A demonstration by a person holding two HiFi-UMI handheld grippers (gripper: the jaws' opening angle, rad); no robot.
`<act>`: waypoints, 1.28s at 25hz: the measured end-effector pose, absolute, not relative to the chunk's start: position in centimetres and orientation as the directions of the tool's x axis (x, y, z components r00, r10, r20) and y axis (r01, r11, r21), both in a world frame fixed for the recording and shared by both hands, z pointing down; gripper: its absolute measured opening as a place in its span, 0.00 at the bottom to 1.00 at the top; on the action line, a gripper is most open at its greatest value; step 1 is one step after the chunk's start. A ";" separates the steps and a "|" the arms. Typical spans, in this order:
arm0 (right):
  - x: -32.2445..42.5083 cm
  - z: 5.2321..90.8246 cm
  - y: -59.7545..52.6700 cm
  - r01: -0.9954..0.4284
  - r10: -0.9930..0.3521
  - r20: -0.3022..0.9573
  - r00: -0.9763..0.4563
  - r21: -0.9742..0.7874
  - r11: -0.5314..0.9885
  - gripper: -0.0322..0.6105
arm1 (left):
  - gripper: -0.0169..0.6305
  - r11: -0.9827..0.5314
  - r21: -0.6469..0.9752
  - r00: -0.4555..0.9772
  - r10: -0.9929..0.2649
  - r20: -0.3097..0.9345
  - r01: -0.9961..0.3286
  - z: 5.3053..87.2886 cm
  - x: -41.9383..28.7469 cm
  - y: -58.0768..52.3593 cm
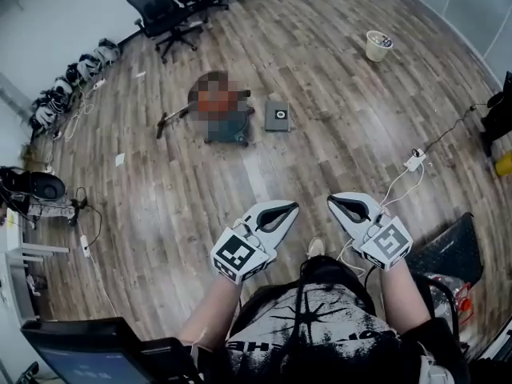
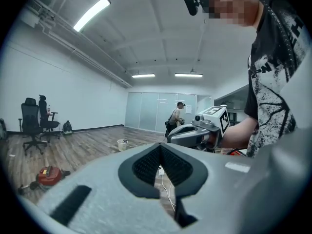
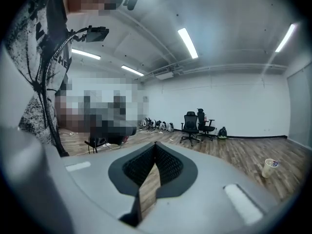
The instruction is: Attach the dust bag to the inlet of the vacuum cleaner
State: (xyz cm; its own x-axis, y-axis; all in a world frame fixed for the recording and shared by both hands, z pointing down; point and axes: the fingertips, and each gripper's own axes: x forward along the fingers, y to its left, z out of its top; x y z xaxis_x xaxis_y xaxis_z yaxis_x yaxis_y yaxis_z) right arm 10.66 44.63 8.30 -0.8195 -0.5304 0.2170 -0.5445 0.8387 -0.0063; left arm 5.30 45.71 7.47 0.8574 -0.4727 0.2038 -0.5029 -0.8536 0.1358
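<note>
The red vacuum cleaner point(image 1: 218, 112) lies far off on the wooden floor, partly under a mosaic patch, its hose trailing left. In the left gripper view it is a small red shape point(image 2: 48, 174) at lower left. A flat grey square piece point(image 1: 278, 115), possibly the dust bag, lies just right of it. My left gripper point(image 1: 293, 206) and right gripper point(image 1: 331, 201) are held side by side in front of my body, well short of both. Both are shut with nothing between the jaws point(image 2: 160, 146) point(image 3: 155, 144).
Two black office chairs point(image 1: 170, 8) stand at the back. A pale wastebasket point(image 1: 378, 45) sits at the back right. A white power strip point(image 1: 414, 162) with cables lies on the right, a dark bag point(image 1: 452, 250) beside me. A person point(image 2: 176, 117) stands far off.
</note>
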 end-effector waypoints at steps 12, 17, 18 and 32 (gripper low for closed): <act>18.3 9.6 37.6 -0.505 -0.490 0.173 -0.854 -0.053 0.862 0.06 | 0.02 -0.844 0.109 0.833 -0.484 0.267 -0.525 8.9 14.7 38.1; 20.1 9.6 36.3 -0.506 -0.496 0.131 -0.858 -0.058 0.860 0.06 | 0.02 -0.845 0.091 0.828 -0.485 0.282 -0.526 9.0 16.4 36.6; 20.4 9.5 36.0 -0.504 -0.496 0.115 -0.861 -0.061 0.861 0.06 | 0.02 -0.846 0.086 0.828 -0.486 0.281 -0.526 8.9 16.8 36.4; 21.0 12.0 27.0 -0.565 -0.549 0.145 -0.823 -0.106 0.818 0.06 | 0.02 -0.874 0.131 0.861 -0.417 0.292 -0.468 11.6 17.4 26.7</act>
